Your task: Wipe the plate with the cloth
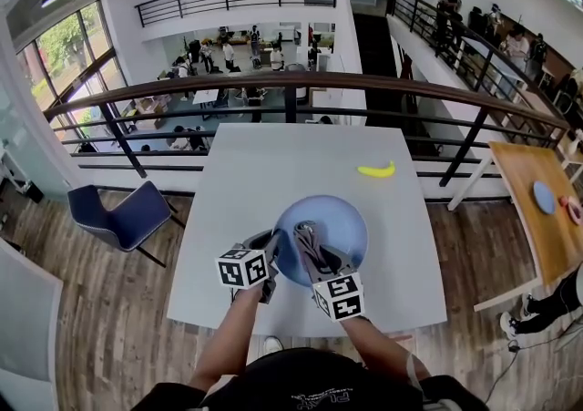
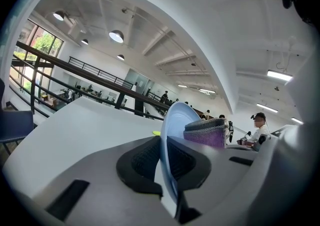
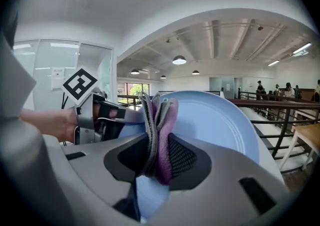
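Lower centre: the left hand-held gripper (image 2: 162, 162) clamps the pale blue plate (image 1: 344, 218) by its rim over the white desk (image 1: 273, 163). The right hand-held gripper (image 3: 157, 156) pinches a folded grey-purple cloth (image 3: 161, 117) at the plate's face. Wiping step; next, likely sweep the cloth across.

Grey-shelled left gripper (image 1: 272, 248), right gripper (image 1: 313, 257); black meshed pads (image 2: 144, 160); 2 black-white marker cubes (image 1: 242, 267); black top (image 1: 310, 391).

Bright, even light; fisheye-warped edges
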The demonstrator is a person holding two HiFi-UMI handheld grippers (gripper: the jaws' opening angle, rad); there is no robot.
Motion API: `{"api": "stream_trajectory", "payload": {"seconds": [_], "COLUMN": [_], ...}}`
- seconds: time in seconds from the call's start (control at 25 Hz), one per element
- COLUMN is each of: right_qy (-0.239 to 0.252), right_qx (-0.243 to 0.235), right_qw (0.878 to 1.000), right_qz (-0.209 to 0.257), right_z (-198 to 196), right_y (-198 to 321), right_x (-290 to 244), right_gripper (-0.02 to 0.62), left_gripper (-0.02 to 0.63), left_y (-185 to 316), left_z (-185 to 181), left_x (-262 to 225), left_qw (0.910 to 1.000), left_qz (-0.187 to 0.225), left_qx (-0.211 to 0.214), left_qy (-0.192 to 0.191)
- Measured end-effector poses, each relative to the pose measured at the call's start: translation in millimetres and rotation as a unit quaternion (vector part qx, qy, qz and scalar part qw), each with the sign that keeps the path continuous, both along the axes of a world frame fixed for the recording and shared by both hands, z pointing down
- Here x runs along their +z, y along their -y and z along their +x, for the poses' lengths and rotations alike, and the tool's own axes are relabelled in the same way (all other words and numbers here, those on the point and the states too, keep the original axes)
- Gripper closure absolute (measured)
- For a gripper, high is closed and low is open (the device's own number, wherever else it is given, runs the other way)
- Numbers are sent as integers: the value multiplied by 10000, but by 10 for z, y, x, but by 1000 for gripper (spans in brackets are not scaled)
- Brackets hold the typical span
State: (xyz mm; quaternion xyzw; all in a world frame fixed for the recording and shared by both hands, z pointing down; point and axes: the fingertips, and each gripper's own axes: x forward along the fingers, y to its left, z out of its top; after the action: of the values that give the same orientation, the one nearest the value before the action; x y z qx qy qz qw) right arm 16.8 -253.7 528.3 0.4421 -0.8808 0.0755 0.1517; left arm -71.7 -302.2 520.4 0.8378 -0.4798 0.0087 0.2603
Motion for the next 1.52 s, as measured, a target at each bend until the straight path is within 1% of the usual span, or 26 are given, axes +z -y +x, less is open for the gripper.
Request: {"api": "stream_trajectory", "payload": {"seconds": [0.12,0.24,0.48,0.68,0.84,1.0,1.24,1.52], "right_qy": [-71,-122,-233,-469,-567,-659,-840,-811], "right_qx": [-316,-458,-560,-647,-658,-547,-256,243], "right_qw": [9995,9989,9980,9967,9961,9963,9961,9964], "right_qz": [31,-48,-158,-157,-119,-96,-10,22], "right_z": [-233,-341,-360,-352,-296,-172,130,464], "right_y": [-42,-83,-133,-153,-184,-168,-101,57], "right_x": [-1,27,105,163,212,217,199,108], "right_gripper": [479,479,479,479,479,479,479,479], "left_gripper": [577,577,577,576,575,575,575,574], "left_y": [3,-5,-13,21,26,25,4,-4], "left_z": [-2,-1,-43,-94,-82,-81,-142,-189], "left_x": [-6,-16,-56,-72,-85,-83,-111,-148], "left_qw": [10000,10000,9998,9995,9995,9992,9989,9984], "left_qz": [22,33,72,70,80,58,48,76], "left_qx": [-20,-48,-113,-145,-129,-146,-175,-261], "left_qy": [-11,-42,-123,-255,-283,-361,-422,-504]}}
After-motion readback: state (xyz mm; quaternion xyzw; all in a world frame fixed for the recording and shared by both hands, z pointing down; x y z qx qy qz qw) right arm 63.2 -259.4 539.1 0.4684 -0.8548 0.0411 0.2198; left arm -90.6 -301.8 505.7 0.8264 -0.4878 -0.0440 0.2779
